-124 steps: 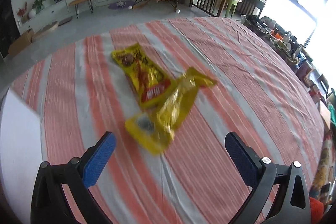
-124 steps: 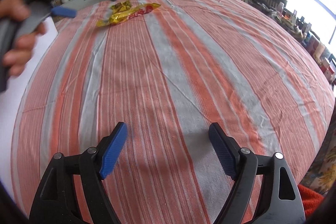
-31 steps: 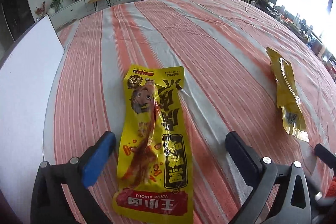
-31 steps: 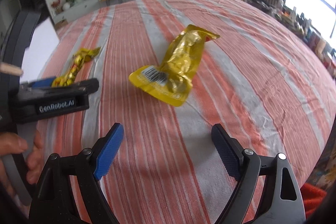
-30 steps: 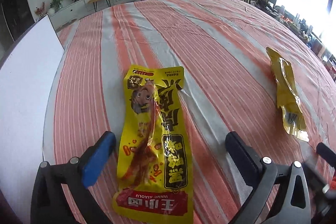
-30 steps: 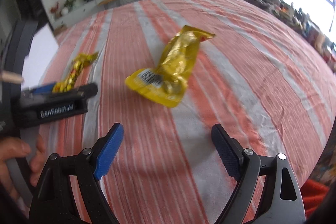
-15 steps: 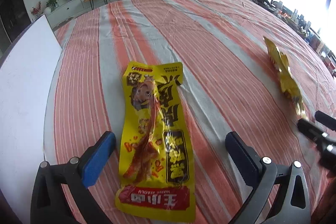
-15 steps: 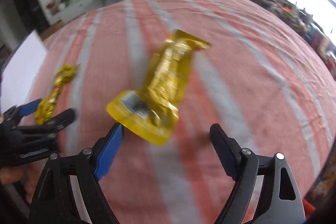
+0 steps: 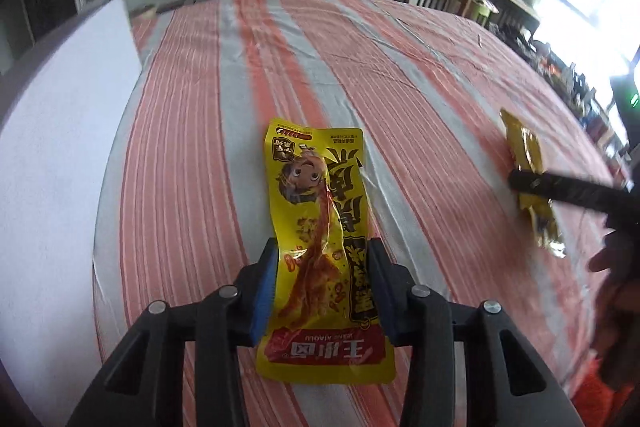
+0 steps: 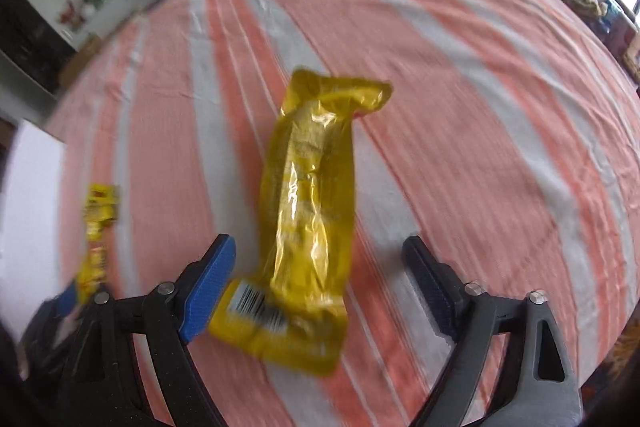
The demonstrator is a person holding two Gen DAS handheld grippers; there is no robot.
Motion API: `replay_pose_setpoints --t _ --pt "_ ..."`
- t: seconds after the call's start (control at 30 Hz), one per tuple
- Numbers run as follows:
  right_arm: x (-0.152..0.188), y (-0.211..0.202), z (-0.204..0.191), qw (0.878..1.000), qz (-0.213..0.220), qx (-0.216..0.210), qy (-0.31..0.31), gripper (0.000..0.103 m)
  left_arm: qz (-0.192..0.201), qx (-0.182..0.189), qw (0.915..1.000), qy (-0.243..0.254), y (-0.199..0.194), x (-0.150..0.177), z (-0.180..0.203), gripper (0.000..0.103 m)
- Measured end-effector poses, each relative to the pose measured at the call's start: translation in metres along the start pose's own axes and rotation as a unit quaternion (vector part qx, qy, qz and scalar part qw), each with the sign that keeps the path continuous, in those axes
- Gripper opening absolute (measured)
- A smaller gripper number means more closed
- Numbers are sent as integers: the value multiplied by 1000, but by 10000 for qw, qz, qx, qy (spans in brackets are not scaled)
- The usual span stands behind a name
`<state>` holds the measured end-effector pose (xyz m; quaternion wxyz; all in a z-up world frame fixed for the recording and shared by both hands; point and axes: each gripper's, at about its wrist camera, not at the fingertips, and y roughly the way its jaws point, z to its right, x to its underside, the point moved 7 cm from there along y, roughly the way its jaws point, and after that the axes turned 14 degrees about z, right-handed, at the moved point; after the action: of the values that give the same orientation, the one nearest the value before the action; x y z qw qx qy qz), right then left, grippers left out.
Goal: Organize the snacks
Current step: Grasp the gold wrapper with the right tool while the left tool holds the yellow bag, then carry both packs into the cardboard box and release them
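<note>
Left tool (image 9: pixel 322 285) pinching printed snack packet (image 9: pixel 320 227). Right tool (image 10: pixel 320 285) spread; plain yellow packet (image 10: pixel 312 211) between its fingers, long axis running near-to-far.

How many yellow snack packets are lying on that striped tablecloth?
2. The cartoon-printed packet lies nearer the white board, clamped between the left gripper's jaws. The plain yellow packet lies further right, between the right gripper's open jaws. None seem hidden.

Glossy plastic packets (image 10: pixel 310 211); matt woven tablecloth (image 10: pixel 480 107)
</note>
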<state>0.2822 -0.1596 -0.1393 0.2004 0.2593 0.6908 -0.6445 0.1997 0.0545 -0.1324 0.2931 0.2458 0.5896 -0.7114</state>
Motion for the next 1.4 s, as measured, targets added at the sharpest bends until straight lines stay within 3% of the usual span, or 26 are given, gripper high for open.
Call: replay_pose_setpoints --t 0.07,0.1,0.17,0.3,0.4,0.5,0.57,0.7,0.83,0.93,1.0,1.07,1.17,1.33,1.4 --pt "2 4 -13 9982 -6 230 -549 49 23 92 9997 -205 -8 2 -4 41" --pt "3 -1 -17 9977 -6 213 -638 49 59 124 9996 -257 -12 3 -4 41" --pt "10 -9 -19 9987 -200 -233 -407 49 108 298 9986 -434 -21 3 0 41" --pt "13 -45 -1 9942 -73 -971 454 49 276 747 9944 -691 -53 -5 13 41" --pt "10 -74 0 9886 64 -1345 681 50 509 1045 9894 -865 -92 -20 16 41" --pt "3 -110 -28 9831 240 -1713 593 50 836 1232 9838 -1001 -138 -38 3 41" --pt "-1 -136 -58 9760 329 -2096 492 50 1110 1169 9821 -974 -175 -48 -16 41" --pt "-3 -201 -154 9511 492 -3049 70 50 1518 468 9838 -826 -238 -49 -80 42" --pt "15 -258 -263 9176 497 -3914 -494 51 1540 -671 9823 -824 -277 -26 -162 44" --pt "45 -280 -335 8974 317 -4295 -955 55 1274 -1497 9779 -714 -289 -1 -207 52" --pt "69 -281 -374 8902 162 -4363 -1299 66 1148 -1850 9742 -592 -292 14 -223 67" --pt "90 -275 -395 8870 -79 -4387 -1438 72 1124 -2041 9711 -518 -297 26 -228 83" --pt "102 -270 -399 8873 -247 -4388 -1397 72 1273 -2204 9664 -352 -306 33 -225 90" --pt "92 -277 -376 9034 321 -3881 -1795 72 1676 -2196 9607 -266 -321 25 -204 94" --pt "89 -281 -369 9078 549 -3627 -2032 72 1824 -2239 9564 -440 -330 20 -207 103"
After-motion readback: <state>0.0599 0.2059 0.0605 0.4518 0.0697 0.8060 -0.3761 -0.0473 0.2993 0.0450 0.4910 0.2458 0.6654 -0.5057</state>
